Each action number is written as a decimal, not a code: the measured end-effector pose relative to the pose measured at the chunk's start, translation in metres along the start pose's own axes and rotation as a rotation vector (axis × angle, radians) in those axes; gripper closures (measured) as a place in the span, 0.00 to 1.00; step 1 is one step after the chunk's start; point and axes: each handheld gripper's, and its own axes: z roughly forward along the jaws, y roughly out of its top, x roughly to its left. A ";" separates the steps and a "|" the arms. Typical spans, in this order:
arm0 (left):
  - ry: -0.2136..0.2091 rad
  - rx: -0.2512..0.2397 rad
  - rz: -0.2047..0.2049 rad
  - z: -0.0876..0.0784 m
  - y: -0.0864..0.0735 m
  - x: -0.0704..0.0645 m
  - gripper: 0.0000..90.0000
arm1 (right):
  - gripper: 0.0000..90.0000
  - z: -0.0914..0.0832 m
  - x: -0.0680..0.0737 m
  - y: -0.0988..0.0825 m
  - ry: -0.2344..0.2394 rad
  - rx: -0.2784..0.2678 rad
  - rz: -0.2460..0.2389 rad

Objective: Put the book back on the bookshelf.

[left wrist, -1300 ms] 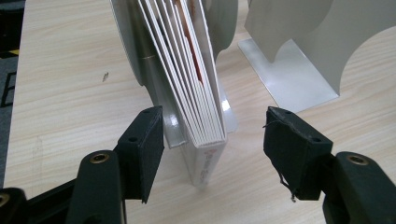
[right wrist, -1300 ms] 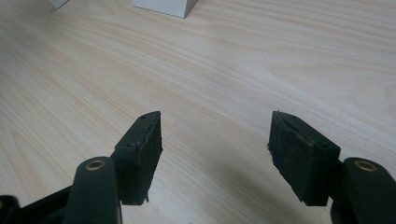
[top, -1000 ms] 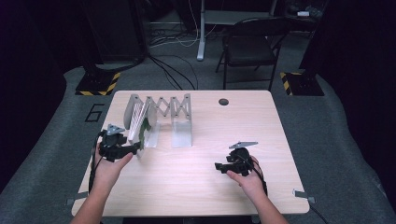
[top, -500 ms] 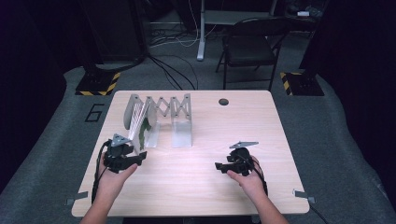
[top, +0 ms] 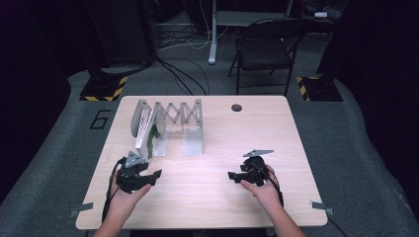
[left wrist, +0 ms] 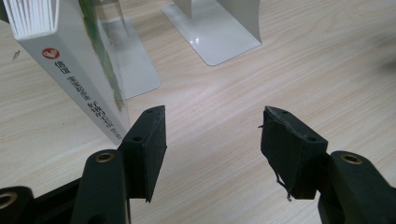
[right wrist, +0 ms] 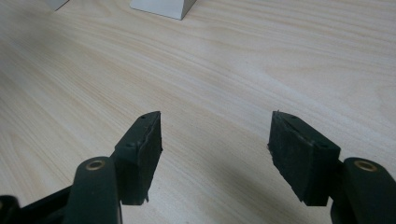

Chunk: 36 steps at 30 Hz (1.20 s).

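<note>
While left tool (left wrist: 212, 135) gapes, book (left wrist: 70, 70) just beside

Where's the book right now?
In the high view the book leans in the left end of the grey rack, at the table's back left. In the left gripper view it stands just left of the open, empty left gripper.

Book (left wrist: 70, 70): top and left portion cut off by the left gripper view's upper edge; spine lettering too small to read. Rack (top: 170, 123): far dividers foreshortened in the high view, count uncertain, base plates (left wrist: 212, 32) cropped above. Dark spot (top: 236, 107) on worktop (top: 212, 197): possibly a hole.
</note>
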 end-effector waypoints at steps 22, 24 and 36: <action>-0.069 0.018 0.022 0.030 -0.022 0.000 0.45 | 0.39 0.004 0.000 -0.002 -0.009 0.014 -0.014; -0.069 0.027 0.029 0.034 -0.023 0.000 0.45 | 0.39 0.005 0.002 -0.003 -0.008 0.015 -0.008; -0.105 0.067 0.097 0.052 -0.024 -0.011 0.46 | 0.39 0.006 -0.001 -0.009 -0.022 0.023 -0.032</action>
